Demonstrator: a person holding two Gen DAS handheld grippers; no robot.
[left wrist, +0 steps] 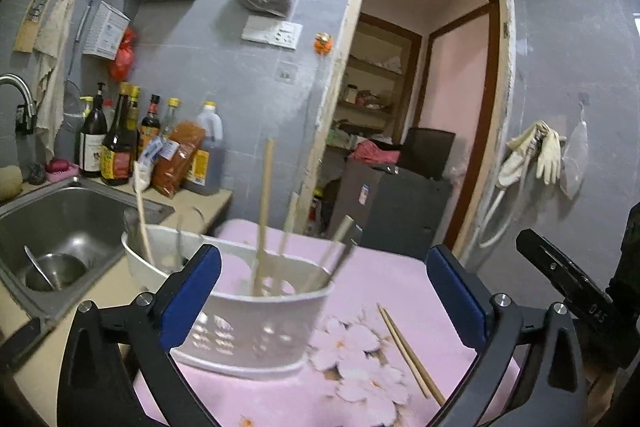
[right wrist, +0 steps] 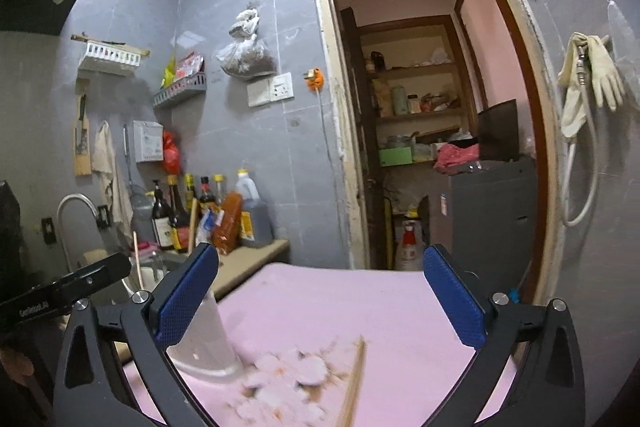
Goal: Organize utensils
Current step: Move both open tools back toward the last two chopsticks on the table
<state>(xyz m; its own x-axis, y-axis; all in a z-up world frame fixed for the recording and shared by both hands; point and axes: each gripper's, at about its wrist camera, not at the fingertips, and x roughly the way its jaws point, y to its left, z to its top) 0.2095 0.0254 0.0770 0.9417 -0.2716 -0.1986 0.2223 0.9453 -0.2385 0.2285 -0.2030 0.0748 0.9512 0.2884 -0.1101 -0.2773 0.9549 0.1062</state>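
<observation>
Grey-tiled kitchen, pink floral bench (left wrist: 400, 279) — white utensil basket (left wrist: 256, 315) sitting left, holding upright chopsticks. Left hand-held gripper (left wrist: 324, 295) and right hand-held gripper (right wrist: 320, 303) both hanging wide apart, gripping nothing. Loose chopstick pair (left wrist: 412, 353) lying right of basket, running diagonally toward the camera — probably nearer right hand.

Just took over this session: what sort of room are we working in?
A small home kitchen, most likely: a steel sink with a faucet, sauce and oil bottles on the counter, and a white utensil basket holding chopsticks.
</observation>
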